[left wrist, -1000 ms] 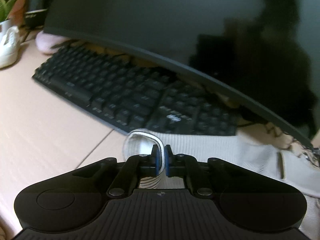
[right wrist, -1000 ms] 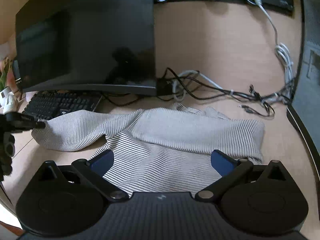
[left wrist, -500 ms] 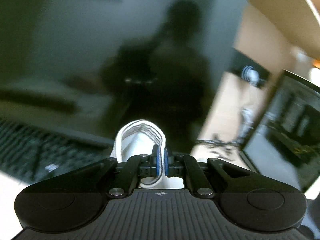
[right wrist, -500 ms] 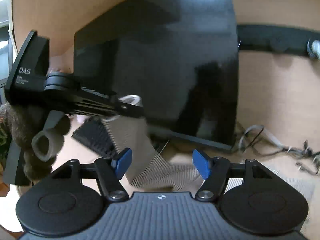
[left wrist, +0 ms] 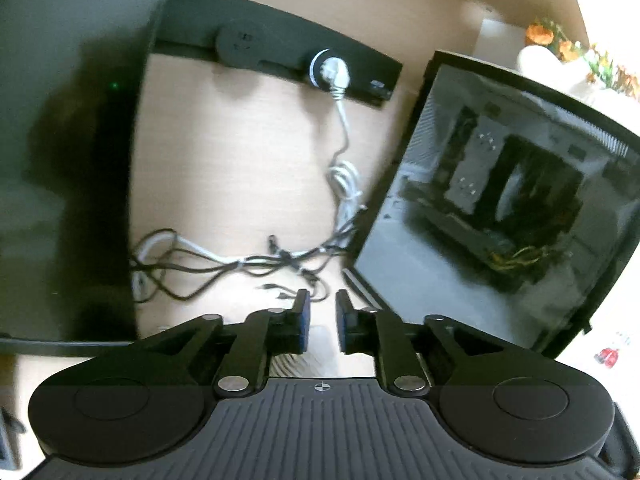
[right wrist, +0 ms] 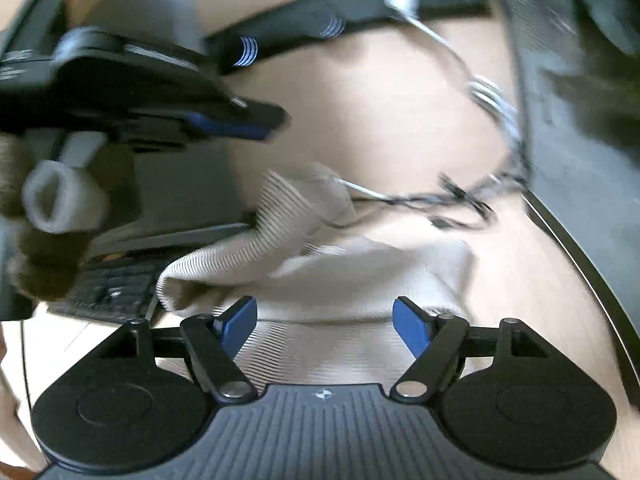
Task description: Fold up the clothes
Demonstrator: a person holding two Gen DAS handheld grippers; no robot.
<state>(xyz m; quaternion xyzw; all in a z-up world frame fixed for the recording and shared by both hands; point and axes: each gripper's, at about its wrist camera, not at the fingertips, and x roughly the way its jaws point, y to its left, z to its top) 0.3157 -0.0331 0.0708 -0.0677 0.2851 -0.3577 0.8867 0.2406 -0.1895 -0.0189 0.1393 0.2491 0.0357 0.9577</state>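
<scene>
Released, the ribbed striped sweater (right wrist: 280, 248) lies rumpled; left gripper (left wrist: 322, 316) and right gripper (right wrist: 325, 316) both gape.

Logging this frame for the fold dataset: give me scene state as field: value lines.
garment: striped sweater, heaped on the desk, sleeve thrown across it
left gripper: fingers slightly apart, empty, above the cloth
right gripper: fingers wide open, empty, over the sweater's hem
behind: cables, keyboard, PC case
blur: heavy in the right view
</scene>
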